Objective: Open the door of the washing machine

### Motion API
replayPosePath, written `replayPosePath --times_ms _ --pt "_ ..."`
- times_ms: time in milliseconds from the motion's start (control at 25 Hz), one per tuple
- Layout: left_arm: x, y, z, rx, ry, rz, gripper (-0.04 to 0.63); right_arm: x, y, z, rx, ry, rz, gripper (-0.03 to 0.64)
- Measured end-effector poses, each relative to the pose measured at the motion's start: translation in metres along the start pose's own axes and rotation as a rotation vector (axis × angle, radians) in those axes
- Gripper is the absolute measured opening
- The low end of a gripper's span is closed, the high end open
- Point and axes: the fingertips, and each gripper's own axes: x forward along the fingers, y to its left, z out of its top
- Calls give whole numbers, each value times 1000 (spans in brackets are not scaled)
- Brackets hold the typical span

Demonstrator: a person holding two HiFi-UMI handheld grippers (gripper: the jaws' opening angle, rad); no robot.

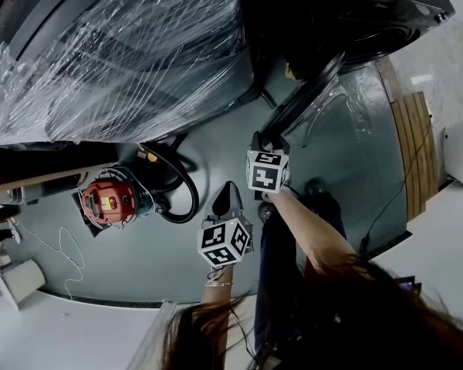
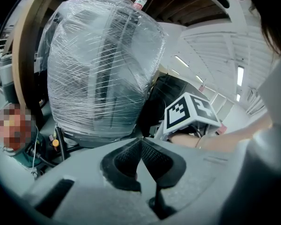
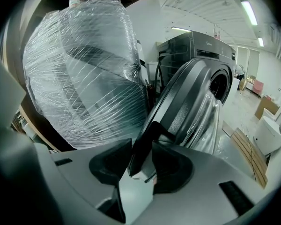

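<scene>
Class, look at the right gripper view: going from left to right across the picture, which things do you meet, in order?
Large bulky appliance wrapped in clear plastic film → round dark grey washing machine door → wooden slatted board on the floor → white box-shaped unit.

There are two grey two-jaw grippers, the left gripper [image 1: 227, 197] and the right gripper [image 1: 261, 141]. I count one dark grey washing machine [image 3: 201, 46] with one round glass door [image 3: 187, 102], one big machine wrapped in clear plastic film [image 1: 116, 52], and one red round vacuum cleaner [image 1: 108, 200].

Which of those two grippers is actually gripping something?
The right gripper: its fingers clamp the edge of the dark round washing machine door. The left gripper has fingers closed on nothing.
</scene>
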Motion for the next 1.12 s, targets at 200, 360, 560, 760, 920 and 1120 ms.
replayPosePath --times_ms 200,360,560,760,920,1120 --pt "1 8 1 -7 1 5 12 7 7 5 13 0 -5 126" --pt "2 13 2 -6 2 2 12 12 12 9 20 -4 -7 127" --pt "3 20 4 -8 4 0 12 17 18 14 25 -4 -8 130" --pt "3 23 5 -7 8 -6 12 24 24 21 22 -3 -6 133" --pt "2 27 5 -5 14 -7 12 29 31 26 -1 8 17 135" --pt "3 27 4 -3 20 -16 12 32 33 30 -13 6 30 137"
